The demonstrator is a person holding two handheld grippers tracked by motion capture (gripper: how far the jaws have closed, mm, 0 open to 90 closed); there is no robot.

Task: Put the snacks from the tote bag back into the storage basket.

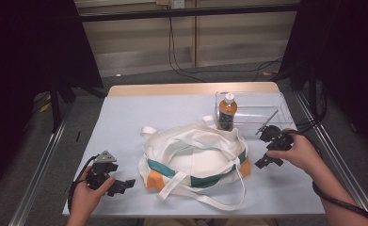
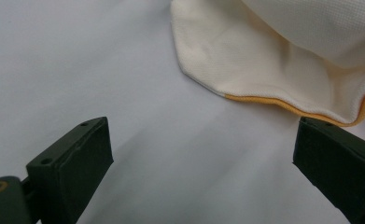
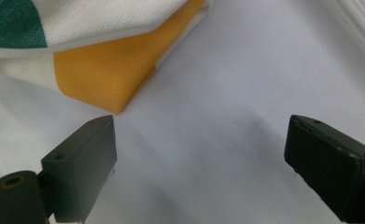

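We keep the tote bag point(image 1: 194, 157) slumped flat mid-tabletop point(image 1: 125, 117), its mouth up for loading. Our left gripper point(image 1: 118, 184) and right gripper point(image 1: 268, 160) flank it, fingers wide and empty, poised toward its edges. The bottle point(image 1: 227, 112) waits in the clear bin point(image 1: 261, 110).

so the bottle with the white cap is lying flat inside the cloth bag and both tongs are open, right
Not quite. The bottle stands upright in the clear plastic box behind the cloth bag, not flat inside the bag; the high view shows it. The rest holds: the left tongs and right tongs are both open, with nothing between them.
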